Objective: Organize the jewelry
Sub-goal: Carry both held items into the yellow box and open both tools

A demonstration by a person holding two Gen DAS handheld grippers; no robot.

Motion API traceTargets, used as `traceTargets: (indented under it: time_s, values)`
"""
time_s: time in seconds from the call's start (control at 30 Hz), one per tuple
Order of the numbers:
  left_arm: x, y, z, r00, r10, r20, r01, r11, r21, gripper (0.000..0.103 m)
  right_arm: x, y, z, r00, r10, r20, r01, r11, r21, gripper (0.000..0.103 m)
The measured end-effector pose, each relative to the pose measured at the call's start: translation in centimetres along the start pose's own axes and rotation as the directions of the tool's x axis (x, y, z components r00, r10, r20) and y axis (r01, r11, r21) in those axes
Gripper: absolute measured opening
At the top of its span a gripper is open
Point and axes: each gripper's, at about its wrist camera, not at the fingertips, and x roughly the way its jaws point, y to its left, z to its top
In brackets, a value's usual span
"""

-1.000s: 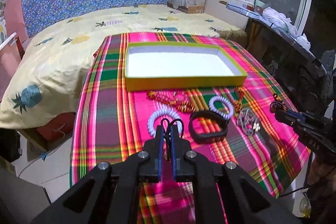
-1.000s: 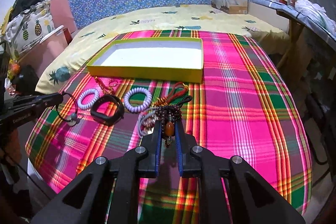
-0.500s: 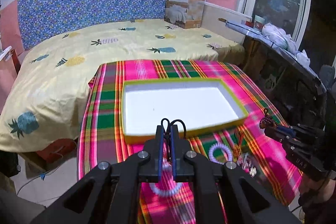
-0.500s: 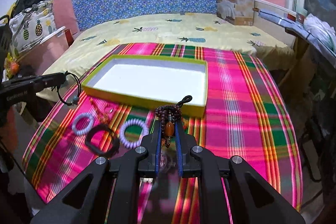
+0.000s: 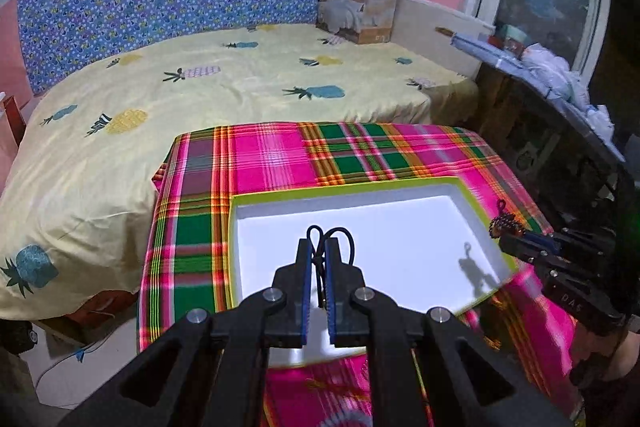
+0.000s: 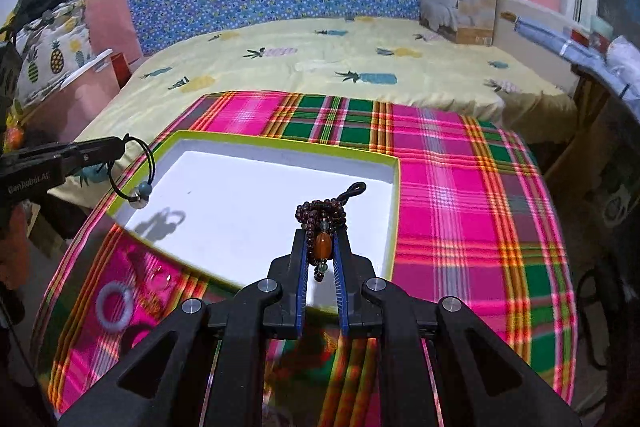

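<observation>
We hold a black cord bracelet (image 5: pixel 334 241) clamped in the left gripper (image 5: pixel 319 259) and a bead bracelet (image 6: pixel 322 227) in the right gripper (image 6: pixel 321 251), both over the still-empty box (image 6: pixel 394 211), while rings (image 6: pixel 115 303) wait near the table's front edge.

Both grippers now hang over the tray (image 6: pixel 396 187), no longer over the tablecloth (image 6: pixel 460 203): left gripper (image 5: pixel 319 251) carrying black cord (image 5: pixel 344 239), right gripper (image 6: pixel 321 247) carrying bead bracelet (image 6: pixel 322 223), apparently above its floor.

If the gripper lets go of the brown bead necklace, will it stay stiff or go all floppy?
Probably floppy: the bead necklace bunches in loops between the right gripper fingers, and a strand droops below. It would likely collapse into a heap in the white tray. The round beads may slip a little.
</observation>
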Motion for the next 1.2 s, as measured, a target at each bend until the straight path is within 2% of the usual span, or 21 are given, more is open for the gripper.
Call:
traceTargets:
  time_s: [0.2, 0.57, 0.73, 0.87, 1.0, 1.2]
  values:
    - [3.4, 0.9, 0.9, 0.999, 0.033, -0.033, -0.033, 0.999, 0.002, 0.007, 4.1, -1.6, 1.4, 0.998, -0.007, -0.056, 0.007, 1.0, 0.009, 0.012]
    - [7.1, 1.9, 1.5, 0.993, 0.093, -0.077, -0.092, 0.996, 0.017, 0.007, 8.5, -3.4, 3.0, 0.992, -0.018, -0.124, 0.023, 0.999, 0.039, 0.012]
    - [7.5, 1.6, 1.4, 0.991, 0.11, -0.077, -0.107, 0.994, 0.038, 0.007, 8.8, -3.4, 3.3, 0.991, -0.016, -0.137, 0.02, 0.999, 0.034, 0.013]
    - [7.0, 1.3, 1.6, 0.991, 0.121, -0.058, -0.118, 0.991, 0.056, 0.008, 8.4, -3.3, 3.4, 0.991, -0.013, -0.134, 0.017, 0.999, 0.032, 0.017]
    - [6.2, 1.4, 1.7, 0.992, 0.116, -0.043, -0.114, 0.992, 0.053, 0.019, 7.5, -3.1, 3.7, 0.994, -0.015, -0.107, 0.019, 0.999, 0.034, 0.03]
    - [4.6, 1.7, 1.3, 0.995, 0.099, -0.033, -0.098, 0.995, 0.024, 0.02, 4.9, -2.4, 3.3, 0.998, -0.005, -0.066, 0.008, 0.999, 0.036, 0.03]
